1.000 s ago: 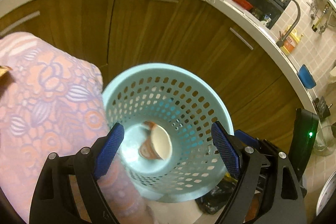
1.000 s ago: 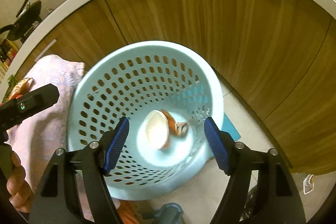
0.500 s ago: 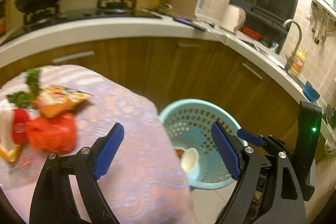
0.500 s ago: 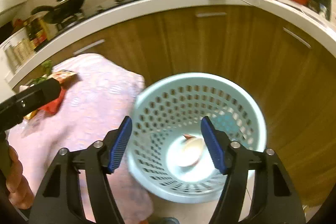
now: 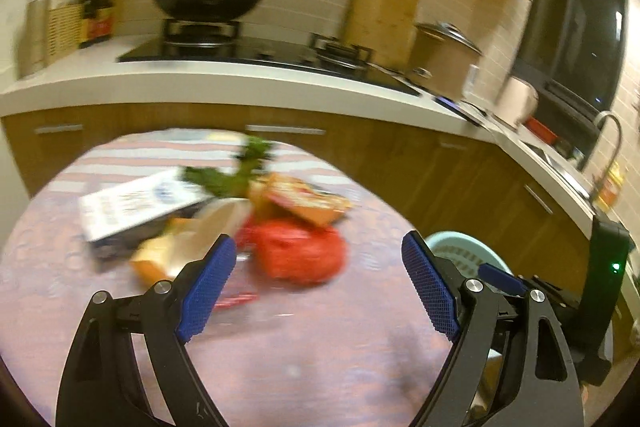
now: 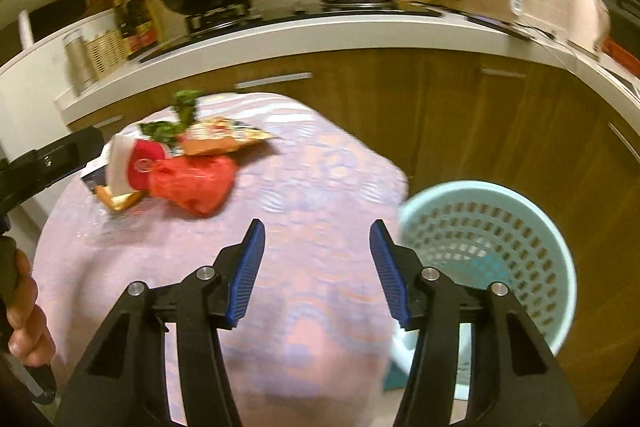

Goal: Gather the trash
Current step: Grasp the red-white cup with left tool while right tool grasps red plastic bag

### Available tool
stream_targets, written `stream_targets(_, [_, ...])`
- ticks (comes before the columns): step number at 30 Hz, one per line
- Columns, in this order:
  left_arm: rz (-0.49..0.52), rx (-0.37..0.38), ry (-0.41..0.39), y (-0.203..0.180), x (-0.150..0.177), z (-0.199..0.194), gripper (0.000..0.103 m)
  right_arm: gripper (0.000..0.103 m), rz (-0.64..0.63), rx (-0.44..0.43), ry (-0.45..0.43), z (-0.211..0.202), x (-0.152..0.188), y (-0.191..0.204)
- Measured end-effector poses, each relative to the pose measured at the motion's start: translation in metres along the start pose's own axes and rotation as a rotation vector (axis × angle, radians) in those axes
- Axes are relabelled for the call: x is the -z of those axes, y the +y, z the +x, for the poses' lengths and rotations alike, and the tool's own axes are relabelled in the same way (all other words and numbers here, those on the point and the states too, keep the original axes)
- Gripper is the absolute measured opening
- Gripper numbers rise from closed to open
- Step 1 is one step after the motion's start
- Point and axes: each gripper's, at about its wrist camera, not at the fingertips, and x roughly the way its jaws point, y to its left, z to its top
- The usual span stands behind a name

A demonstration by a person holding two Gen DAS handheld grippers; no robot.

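Note:
A pile of trash lies on the table's pink patterned cloth (image 5: 280, 347): a crumpled red bag (image 5: 298, 253), an orange snack packet (image 5: 304, 203), a white and blue carton (image 5: 136, 205), a paper cup (image 5: 212, 227) and green leaves (image 5: 236, 171). My left gripper (image 5: 316, 283) hangs open just short of the pile, holding nothing. My right gripper (image 6: 316, 267) is over bare cloth (image 6: 312, 187), its jaws closing with nothing between them. The red bag (image 6: 192, 183) and the snack packet (image 6: 224, 141) lie beyond it to the left. The light blue perforated basket (image 6: 492, 247) stands on the floor to its right.
Behind the table a white counter (image 6: 360, 27) on wooden cabinets carries a wok (image 5: 208, 1), a cutting board (image 5: 380, 11) and a lidded pot (image 5: 444, 55). A sink tap (image 5: 612, 131) is far right. A hand (image 6: 24, 315) holds the other tool's black body (image 6: 52, 159).
Both views have swung up and left from looking into the basket to the table and its trash pile. The basket now sits at the right. The right jaws have narrowed.

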Motion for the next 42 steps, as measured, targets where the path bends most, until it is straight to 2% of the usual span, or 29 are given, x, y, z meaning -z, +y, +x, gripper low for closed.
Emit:
stream_targets(3, [0.009,-0.028,0.013,0.025,-0.001,-0.001,0.083,0.048,-0.024,-0.024,0.007,0.009,-0.002,0.021])
stream_targets(9, [0.109,-0.101,0.063,0.053,0.002,0.026,0.082,0.048,-0.034,-0.099,-0.020,0.034,-0.004,0.043])
stream_targets(13, [0.133,-0.094,0.074,0.062,-0.004,0.044,0.078,0.048,-0.013,-0.117,0.001,0.052,-0.006,0.049])
stream_targets(14, [0.142,-0.095,0.085,0.064,-0.005,0.050,0.076,0.048,-0.015,-0.115,0.007,0.055,-0.007,0.051])
stream_targets(16, [0.153,-0.085,0.103,0.064,-0.006,0.058,0.064,0.048,-0.024,-0.113,0.019,0.060,-0.007,0.055])
stream_targets(20, [0.159,-0.050,0.134,0.063,-0.005,0.069,0.055,0.048,-0.049,-0.115,0.030,0.062,-0.013,0.063])
stream_targets(24, [0.164,-0.065,0.157,0.060,0.002,0.079,0.039,0.048,-0.045,-0.130,0.039,0.068,-0.022,0.069])
stream_targets(27, [0.141,-0.066,0.164,0.065,0.006,0.081,0.034,0.048,-0.032,-0.134,0.053,0.077,-0.027,0.073])
stream_targets(29, [0.128,-0.064,0.154,0.068,0.007,0.080,0.032,0.052,-0.005,-0.138,0.066,0.086,-0.028,0.071])
stream_targets(31, [0.102,-0.051,0.143,0.073,0.009,0.078,0.032,0.063,0.035,-0.149,0.071,0.093,-0.028,0.066])
stream_targets(37, [0.039,-0.019,0.118,0.080,0.012,0.074,0.032,0.067,0.119,-0.206,0.110,0.110,-0.033,0.057])
stream_targets(42, [0.019,-0.018,0.113,0.082,0.011,0.074,0.032,0.075,0.112,-0.196,0.097,0.112,-0.040,0.062])
